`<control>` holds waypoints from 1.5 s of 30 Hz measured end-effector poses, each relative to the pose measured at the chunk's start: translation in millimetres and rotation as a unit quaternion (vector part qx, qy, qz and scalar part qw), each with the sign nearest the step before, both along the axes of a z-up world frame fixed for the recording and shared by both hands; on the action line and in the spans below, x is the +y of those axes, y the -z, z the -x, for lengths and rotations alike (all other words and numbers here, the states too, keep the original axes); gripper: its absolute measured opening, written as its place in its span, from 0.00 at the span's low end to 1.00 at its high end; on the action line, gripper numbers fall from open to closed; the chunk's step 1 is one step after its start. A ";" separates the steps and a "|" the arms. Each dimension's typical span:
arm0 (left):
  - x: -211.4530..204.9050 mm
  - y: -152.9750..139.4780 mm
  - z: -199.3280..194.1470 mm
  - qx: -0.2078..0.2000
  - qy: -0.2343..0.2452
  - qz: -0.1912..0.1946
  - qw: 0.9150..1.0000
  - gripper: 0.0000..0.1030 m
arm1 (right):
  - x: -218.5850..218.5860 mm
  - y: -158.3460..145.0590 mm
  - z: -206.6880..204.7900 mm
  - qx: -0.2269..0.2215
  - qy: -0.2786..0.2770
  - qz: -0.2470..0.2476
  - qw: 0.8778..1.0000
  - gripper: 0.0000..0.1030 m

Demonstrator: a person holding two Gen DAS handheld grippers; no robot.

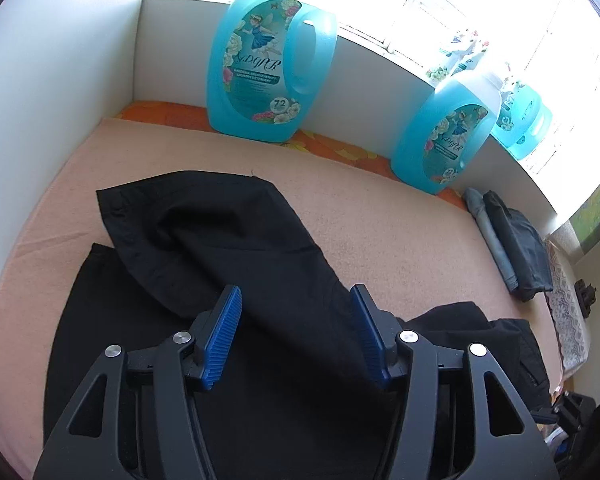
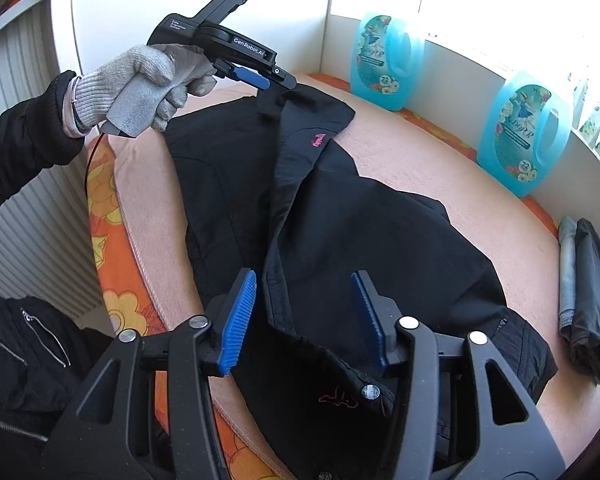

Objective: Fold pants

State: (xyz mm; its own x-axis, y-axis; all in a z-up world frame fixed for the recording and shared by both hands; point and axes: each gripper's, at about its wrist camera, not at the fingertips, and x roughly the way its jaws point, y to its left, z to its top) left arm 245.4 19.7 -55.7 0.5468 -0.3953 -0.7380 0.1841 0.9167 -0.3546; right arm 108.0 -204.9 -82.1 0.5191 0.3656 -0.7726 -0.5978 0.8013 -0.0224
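Both grippers hang over the pants [image 2: 380, 240] w/ jaws spread wide, holding nothing. Left gripper [image 1: 296, 332] is above the leg end; right gripper [image 2: 306, 316] is above the waist end, near the metal button [image 2: 371, 391].

Pants are black, thin cloth, lying on the peach blanket [image 1: 380, 216]. One leg is flopped across the other, so they look part folded, but messy. Cloth is soft & floppy, prob light. It will sag & bunch if grabbed in the middle. It won't break. Might slip a bit, but the blue ribbed pads [image 2: 240, 320] should bite fine.

Best spots to grab, I think: the thick waistband by the button, & the hem at the leg end. Thick edges hold better than one thin layer. Pinch both layers or the top one will slide off.

Around them: the gloved hand [image 2: 140, 84] holds the left tool over the far end of the pants, seen from the right cam. Folded clothes [image 2: 588, 300] sit off to the side, well apart. Blue jugs [image 1: 260, 68] stand at the back by the window. An orange flower sheet [image 2: 112, 264] shows under the blanket edge.
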 end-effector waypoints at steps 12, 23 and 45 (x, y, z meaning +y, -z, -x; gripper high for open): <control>-72.1 57.3 -91.3 0.145 -0.007 -0.133 0.981 0.60 | 17.8 32.9 -6.3 0.024 -0.019 -0.033 0.999 0.56; -62.2 60.6 -77.2 0.083 -0.007 -0.156 0.984 0.20 | -7.7 25.1 -23.4 0.038 0.012 -0.085 0.996 0.56; 89.9 7.5 45.2 -0.025 -0.094 0.105 0.990 0.04 | 90.2 37.3 -74.0 0.075 -0.037 -0.015 0.996 0.06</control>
State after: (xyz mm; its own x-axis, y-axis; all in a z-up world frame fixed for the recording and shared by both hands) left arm 200.2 109.7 -63.1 0.6593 -0.4250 -0.6202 0.0397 0.8434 -0.5358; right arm 182.0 -114.7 -119.4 0.3684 0.4234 -0.8277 -0.6507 0.7532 0.0957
